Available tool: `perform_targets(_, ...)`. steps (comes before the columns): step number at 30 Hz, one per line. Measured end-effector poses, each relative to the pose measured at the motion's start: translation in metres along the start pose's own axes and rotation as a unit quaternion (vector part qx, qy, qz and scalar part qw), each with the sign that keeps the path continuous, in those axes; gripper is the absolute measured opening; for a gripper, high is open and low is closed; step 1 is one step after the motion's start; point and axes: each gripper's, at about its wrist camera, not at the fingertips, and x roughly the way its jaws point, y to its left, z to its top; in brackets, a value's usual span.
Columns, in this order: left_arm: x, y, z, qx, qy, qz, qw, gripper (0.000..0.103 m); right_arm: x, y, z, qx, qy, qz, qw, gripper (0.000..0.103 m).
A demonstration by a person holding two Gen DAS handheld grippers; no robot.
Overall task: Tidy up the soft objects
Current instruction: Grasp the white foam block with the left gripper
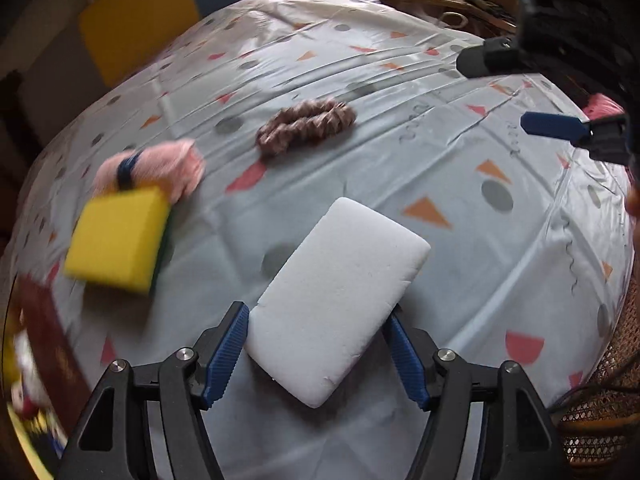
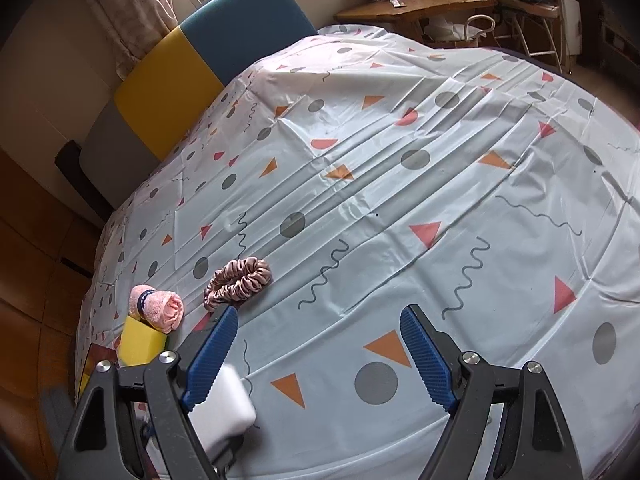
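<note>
Left wrist view, lower left: yellow sponge [image 1: 118, 236] touching the rolled pink towel [image 1: 160, 164]. Up at centre sits the brown scrunchie [image 1: 306, 128]. Bottom centre, the left gripper [image 1: 320, 356] straddles the white sponge [image 1: 336, 300], pads right at its edges; can't tell if it's gripping. Right gripper [image 2: 320, 354], seen bottom centre in its own view, gapes wide over the tablecloth [image 2: 440, 200], holding nothing.
</note>
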Motion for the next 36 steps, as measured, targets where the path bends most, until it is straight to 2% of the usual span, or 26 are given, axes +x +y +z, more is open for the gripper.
perform_targets(3, -0.012, 0.002, -0.025, -0.032, -0.002, 0.013, 0.9994, 0.076, 0.002, 0.001, -0.003, -0.004, 0.007, -0.002, 1.0, 0.084)
perform_targets(7, -0.024, 0.0, -0.046, -0.055, -0.021, -0.037, 0.9976, 0.089, 0.005, 0.004, -0.005, -0.013, 0.011, -0.007, 1.0, 0.084)
perform_targets(11, -0.033, 0.002, -0.047, -0.05, -0.031, -0.045, 0.9973, 0.093, 0.007, 0.005, -0.007, -0.019, 0.015, -0.015, 1.0, 0.085)
perform_targets(14, -0.039, 0.008, -0.044, -0.022, -0.042, -0.034, 0.9983, 0.101, 0.009, 0.006, -0.009, -0.024, 0.023, -0.016, 0.999, 0.085)
perform_targets(16, -0.039, 0.009, -0.04, 0.003, -0.044, -0.019, 0.9988, 0.101, 0.01, 0.009, -0.01, -0.03, 0.027, -0.015, 0.999, 0.086)
perform_targets(18, -0.041, 0.012, -0.04, 0.002, -0.049, -0.024, 0.9985, 0.101, 0.012, 0.01, -0.011, -0.034, 0.029, -0.016, 0.999, 0.086)
perform_targets(21, -0.039, 0.028, -0.039, -0.057, -0.044, -0.045, 0.9964, 0.101, 0.012, 0.009, -0.01, -0.031, 0.031, -0.016, 0.999, 0.086)
perform_targets(22, -0.034, 0.039, -0.039, -0.1, -0.032, -0.054, 0.993, 0.101, 0.012, 0.008, -0.01, -0.029, 0.031, -0.015, 0.999, 0.086)
perform_targets(24, -0.033, 0.051, -0.042, -0.149, -0.026, -0.068, 0.9862, 0.101, 0.012, 0.009, -0.01, -0.03, 0.032, -0.013, 0.999, 0.087)
perform_targets(25, -0.033, 0.057, -0.04, -0.166, -0.028, -0.063, 0.9836, 0.101, 0.012, 0.01, -0.01, -0.031, 0.032, -0.012, 0.999, 0.087)
perform_targets(28, -0.029, 0.057, -0.029, -0.164, -0.026, -0.029, 0.9856, 0.101, 0.013, 0.015, -0.011, -0.04, 0.034, -0.009, 0.999, 0.087)
perform_targets(31, -0.012, 0.057, -0.015, -0.171, -0.003, -0.026, 0.985, 0.101, 0.014, 0.018, -0.012, -0.046, 0.035, -0.007, 0.998, 0.087)
perform_targets(33, -0.001, 0.054, -0.011, -0.173, 0.006, -0.017, 0.9848, 0.096, 0.013, 0.018, -0.012, -0.047, 0.032, -0.008, 0.998, 0.087)
perform_targets(34, 0.005, 0.053, -0.01, -0.174, 0.014, -0.011, 0.9845, 0.083, 0.013, 0.017, -0.012, -0.045, 0.032, -0.008, 0.998, 0.087)
perform_targets(35, 0.011, 0.053, -0.011, -0.181, 0.02, -0.01, 0.9832, 0.08, 0.013, 0.016, -0.012, -0.044, 0.032, -0.007, 0.999, 0.087)
perform_targets(36, 0.009, 0.053, -0.014, -0.182, 0.007, -0.006, 0.9832, 0.077, 0.014, 0.015, -0.012, -0.042, 0.033, -0.007, 0.999, 0.087)
